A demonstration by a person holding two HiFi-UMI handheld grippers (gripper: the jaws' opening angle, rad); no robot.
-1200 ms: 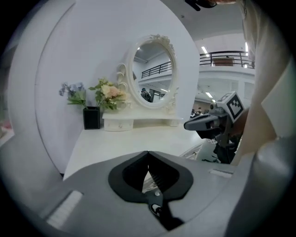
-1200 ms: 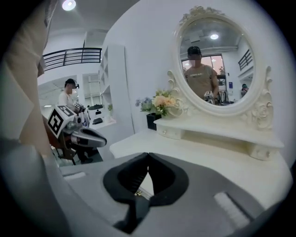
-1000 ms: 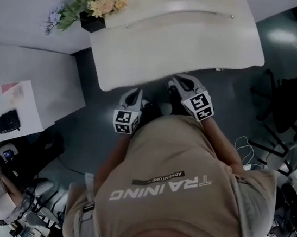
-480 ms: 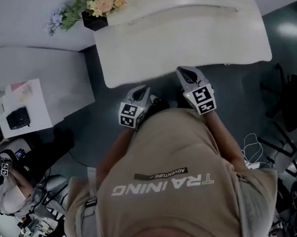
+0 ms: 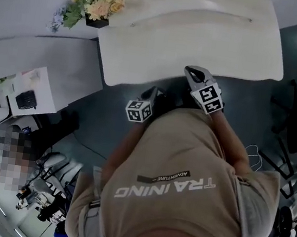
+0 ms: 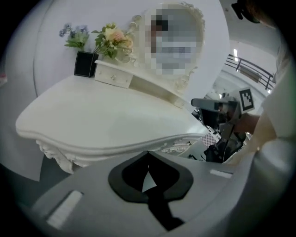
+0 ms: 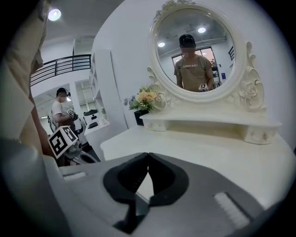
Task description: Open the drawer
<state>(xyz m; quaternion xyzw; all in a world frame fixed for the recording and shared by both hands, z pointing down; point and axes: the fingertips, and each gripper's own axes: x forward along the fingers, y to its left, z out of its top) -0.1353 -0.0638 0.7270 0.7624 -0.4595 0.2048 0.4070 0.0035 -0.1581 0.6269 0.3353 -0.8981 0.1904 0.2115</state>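
A white dressing table (image 5: 163, 51) fills the top of the head view. At the left end of its raised shelf sits a small drawer (image 6: 113, 76) with a knob, also seen as the drawer (image 7: 155, 123) under the oval mirror (image 7: 196, 51). My left gripper (image 5: 152, 93) hangs just off the table's front edge, lower than the top, shut and empty. In its own view the left gripper (image 6: 148, 153) faces the carved front rail (image 6: 178, 146). My right gripper (image 5: 194, 72) is at the front edge, right of the left one, and is shut on nothing. The right gripper (image 7: 148, 155) looks across the tabletop.
A black vase of flowers (image 5: 93, 6) stands at the table's back left corner. A grey partition and a low white unit (image 5: 25, 95) lie to the left. Black chair legs (image 5: 294, 135) and cables stand on the dark floor to the right. Another person is at lower left.
Both grippers have drifted right and closer to the table's front edge. The left one has sunk and rolled. Both stay shut.
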